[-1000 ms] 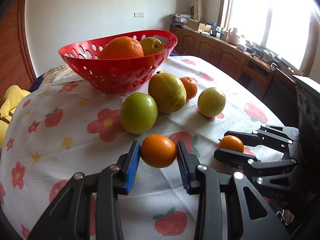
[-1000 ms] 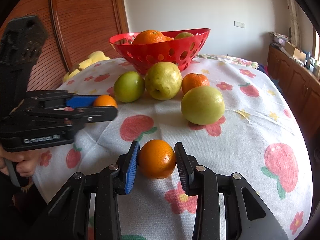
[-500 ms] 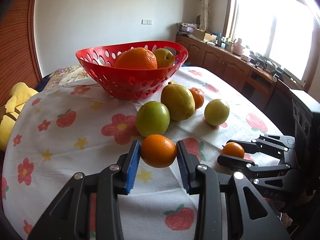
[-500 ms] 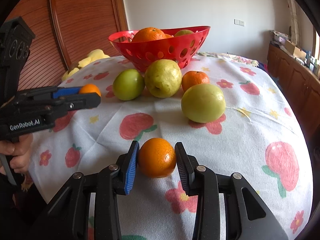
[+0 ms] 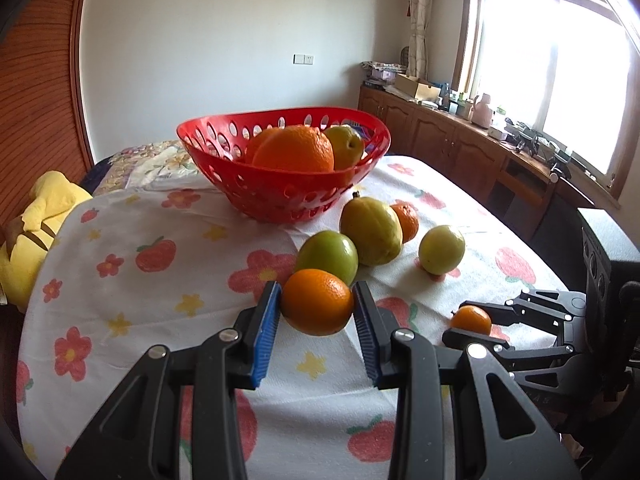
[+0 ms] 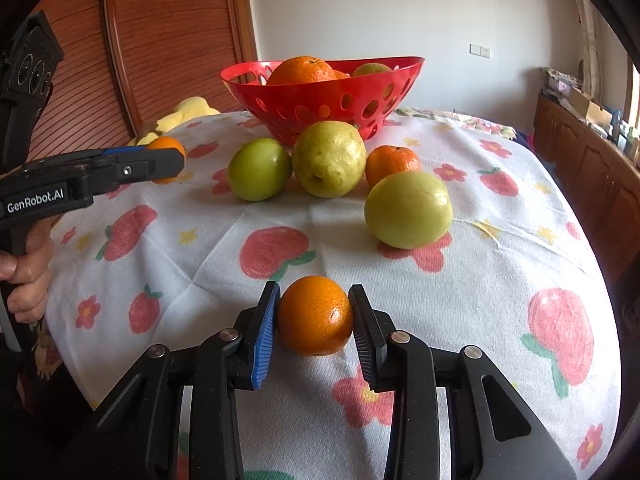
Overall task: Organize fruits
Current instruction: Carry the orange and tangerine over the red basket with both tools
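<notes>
My left gripper (image 5: pixel 316 312) is shut on a small orange (image 5: pixel 316 300), held above the flowered tablecloth (image 5: pixel 132 292) in front of the loose fruit. My right gripper (image 6: pixel 314 320) is shut on another small orange (image 6: pixel 316 312), low over the cloth near the table's front edge. Each gripper also shows in the other's view: the right gripper (image 5: pixel 468 326) at the right, the left gripper (image 6: pixel 166 162) at the left. The red perforated basket (image 5: pixel 280 196) stands behind and holds a large orange (image 5: pixel 294 152) and a yellow-green fruit (image 5: pixel 346 146).
Loose on the cloth before the basket lie a green fruit (image 5: pixel 328 256), a big yellow one (image 5: pixel 372 232), a tangerine (image 5: pixel 408 220) and a pale green one (image 5: pixel 442 250). A yellow plush (image 5: pixel 36 216) sits off the left edge. A hand (image 6: pixel 28 276) holds the left gripper.
The left gripper has risen with its orange and drifted left, as seen from the right wrist. The right gripper and its orange have stayed put.
</notes>
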{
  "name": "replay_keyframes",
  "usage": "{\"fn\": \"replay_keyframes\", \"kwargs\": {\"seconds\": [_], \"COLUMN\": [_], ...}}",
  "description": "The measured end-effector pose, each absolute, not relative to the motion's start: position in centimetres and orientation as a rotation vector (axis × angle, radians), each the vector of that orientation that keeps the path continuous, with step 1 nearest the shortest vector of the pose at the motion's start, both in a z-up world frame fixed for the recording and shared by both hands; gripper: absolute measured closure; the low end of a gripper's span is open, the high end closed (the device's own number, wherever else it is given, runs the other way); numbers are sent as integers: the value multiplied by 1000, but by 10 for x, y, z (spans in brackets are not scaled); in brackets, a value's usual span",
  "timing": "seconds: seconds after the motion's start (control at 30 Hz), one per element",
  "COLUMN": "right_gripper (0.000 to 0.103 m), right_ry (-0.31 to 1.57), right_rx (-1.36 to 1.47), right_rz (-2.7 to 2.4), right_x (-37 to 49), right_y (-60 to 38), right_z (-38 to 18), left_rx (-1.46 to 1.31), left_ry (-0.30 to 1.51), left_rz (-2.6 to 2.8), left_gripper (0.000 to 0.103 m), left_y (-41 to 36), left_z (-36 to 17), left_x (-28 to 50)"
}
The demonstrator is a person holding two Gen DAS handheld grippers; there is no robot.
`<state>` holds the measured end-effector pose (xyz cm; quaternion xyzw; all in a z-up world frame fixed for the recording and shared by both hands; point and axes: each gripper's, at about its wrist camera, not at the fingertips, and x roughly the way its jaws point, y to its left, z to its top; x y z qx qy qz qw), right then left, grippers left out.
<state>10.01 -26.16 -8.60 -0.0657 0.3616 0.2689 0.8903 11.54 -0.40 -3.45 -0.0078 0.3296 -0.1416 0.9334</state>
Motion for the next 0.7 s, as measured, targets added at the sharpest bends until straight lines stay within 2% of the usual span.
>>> {"fn": "replay_keyframes", "kwargs": {"seconds": [0.4,0.7], "right_gripper": [68,68], "right_ry": [691,589], "right_rx": [-109,-142], "right_rz": [582,587], "right_x": [121,192], "right_y": [-270,-264], "right_z": [-44,15], "left_rx": [39,54], "left_ry": [602,576], "left_rz": [-277,-257], "left_gripper": [68,68], "left_y": [6,18], "left_z": [0,22], "left_x": [143,190]}}
